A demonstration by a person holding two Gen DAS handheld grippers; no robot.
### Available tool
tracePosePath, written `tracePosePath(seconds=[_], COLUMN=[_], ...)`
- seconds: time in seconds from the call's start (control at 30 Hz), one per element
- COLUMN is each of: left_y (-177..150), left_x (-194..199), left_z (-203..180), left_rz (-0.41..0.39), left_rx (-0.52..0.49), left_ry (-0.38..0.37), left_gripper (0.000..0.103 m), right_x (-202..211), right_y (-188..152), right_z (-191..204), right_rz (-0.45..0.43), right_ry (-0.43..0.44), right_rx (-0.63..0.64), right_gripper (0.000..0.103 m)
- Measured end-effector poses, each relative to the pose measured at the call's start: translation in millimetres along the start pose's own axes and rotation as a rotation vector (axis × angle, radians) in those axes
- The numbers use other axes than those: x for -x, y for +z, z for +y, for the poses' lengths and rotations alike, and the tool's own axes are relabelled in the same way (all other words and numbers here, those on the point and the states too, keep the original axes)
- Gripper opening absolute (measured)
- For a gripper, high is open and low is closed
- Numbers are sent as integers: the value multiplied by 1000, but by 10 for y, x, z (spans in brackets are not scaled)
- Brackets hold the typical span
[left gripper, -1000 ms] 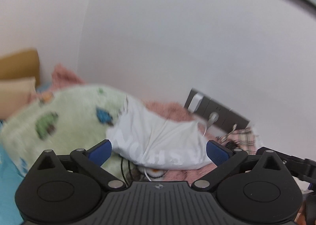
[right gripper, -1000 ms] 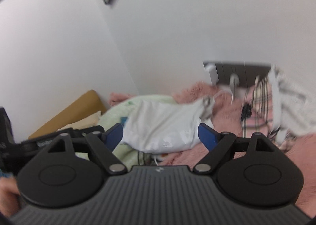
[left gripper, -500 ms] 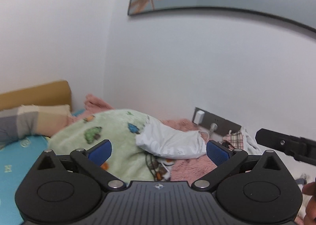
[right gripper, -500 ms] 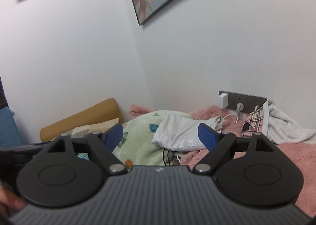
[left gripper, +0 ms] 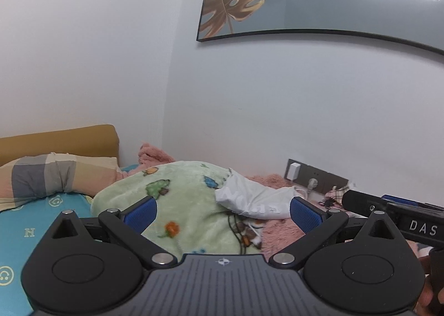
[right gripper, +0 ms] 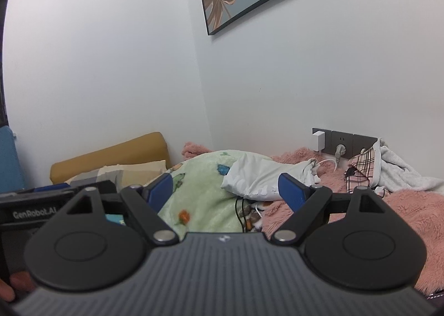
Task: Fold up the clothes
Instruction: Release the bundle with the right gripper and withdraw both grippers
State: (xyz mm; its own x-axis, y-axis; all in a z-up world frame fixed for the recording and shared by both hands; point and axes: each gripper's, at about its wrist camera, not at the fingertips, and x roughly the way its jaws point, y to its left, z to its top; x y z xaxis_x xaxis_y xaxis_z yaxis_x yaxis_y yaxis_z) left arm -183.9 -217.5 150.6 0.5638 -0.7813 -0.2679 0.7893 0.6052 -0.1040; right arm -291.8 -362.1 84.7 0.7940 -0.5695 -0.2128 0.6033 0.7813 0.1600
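A white cloth bag with a drawstring point(left gripper: 255, 200) point(right gripper: 263, 177) lies on a green cartoon-print blanket point(left gripper: 180, 202) point(right gripper: 202, 191) on the bed. A plaid garment point(right gripper: 360, 168) and a grey-white garment point(right gripper: 402, 168) lie at the wall on a pink fluffy blanket point(right gripper: 416, 210). My left gripper point(left gripper: 223, 214) is open and empty, held well back from the bed heap. My right gripper point(right gripper: 229, 191) is open and empty too, level with it. Each gripper's body shows at the edge of the other's view.
A wall socket strip with a white charger point(right gripper: 319, 141) and cables sits behind the pink blanket. A checked pillow point(left gripper: 50, 177) and a mustard headboard point(left gripper: 55, 141) lie left. A blue sheet point(left gripper: 27, 227) covers the mattress. A framed leaf picture point(left gripper: 249, 2) hangs above.
Both grippers have pulled back and tilted up from close to the white bag. The bed heap now looks smaller and the wall picture has come into view. Both stay open.
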Motion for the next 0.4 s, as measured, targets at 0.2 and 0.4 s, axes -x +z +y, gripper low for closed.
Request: tracePosePath(seconds=[0.2, 0.4], left_y=[-129, -182], left_x=[-139, -174], left_z=[154, 238], left_rz=[24, 37], left_rx=[31, 45], left_ry=[32, 45], left_gripper=[103, 103], right_x=[-108, -181], right_y=[-140, -189], right_z=[137, 99], right_rz=[3, 19], right_ry=[-12, -25], right_rx=[37, 15], right_gripper=[85, 85])
